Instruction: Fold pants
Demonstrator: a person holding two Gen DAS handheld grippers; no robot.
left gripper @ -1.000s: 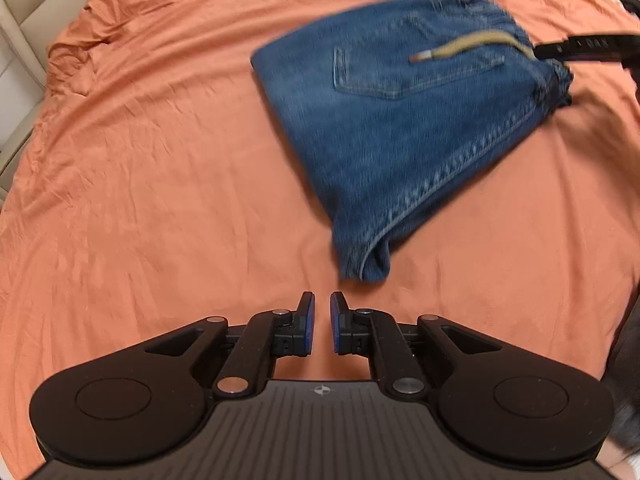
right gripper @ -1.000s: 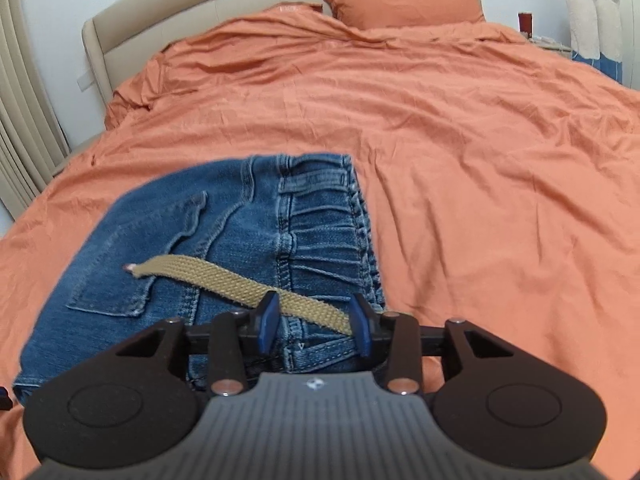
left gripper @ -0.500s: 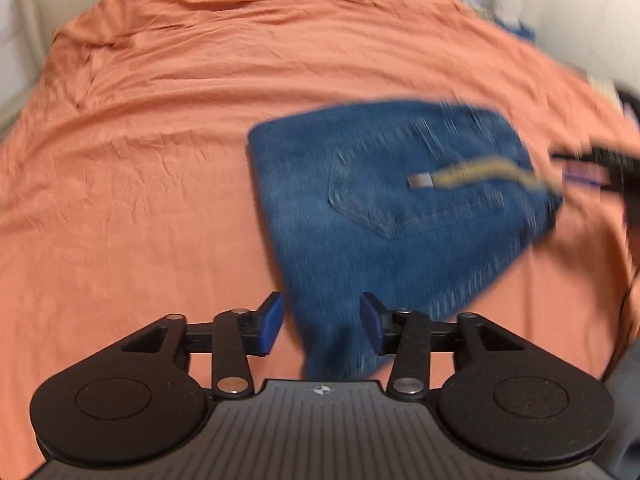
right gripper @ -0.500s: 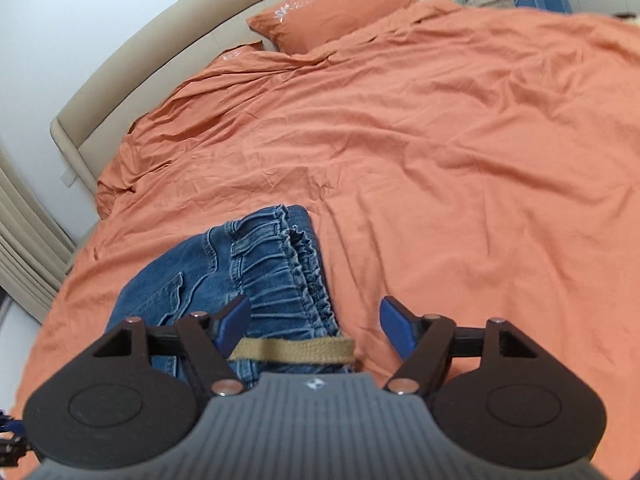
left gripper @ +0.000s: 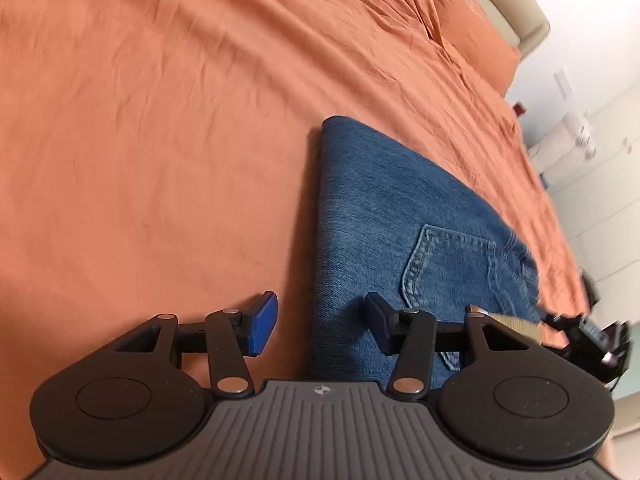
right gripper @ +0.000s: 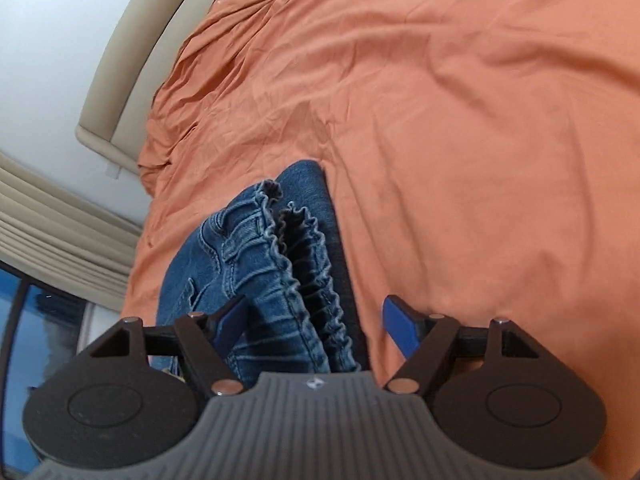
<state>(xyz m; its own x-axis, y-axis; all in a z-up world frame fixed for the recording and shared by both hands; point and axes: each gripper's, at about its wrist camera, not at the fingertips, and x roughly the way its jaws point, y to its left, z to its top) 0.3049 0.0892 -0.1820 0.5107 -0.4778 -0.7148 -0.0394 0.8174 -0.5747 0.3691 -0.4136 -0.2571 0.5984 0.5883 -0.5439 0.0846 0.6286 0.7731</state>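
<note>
Both grippers have rolled and dropped low since a second ago: left gripper (left gripper: pixel 320 326) is opening over the jeans' (left gripper: pixel 384 216) folded edge, right gripper (right gripper: pixel 310 326) is closing astride the waistband (right gripper: pixel 296 264), neither pinching yet. Jeans lie folded compact on the orange bedsheet (right gripper: pixel 460 120); likely one more fold or done. Headboard (right gripper: pixel 132 36) and curtain (right gripper: pixel 48 236) behind.

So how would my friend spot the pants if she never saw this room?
Look at the big bed with the orange sheet. Near its close edge lie the folded jeans, the only blue thing there, with a stitched back pocket and a ruffled stretchy waistband.
</note>
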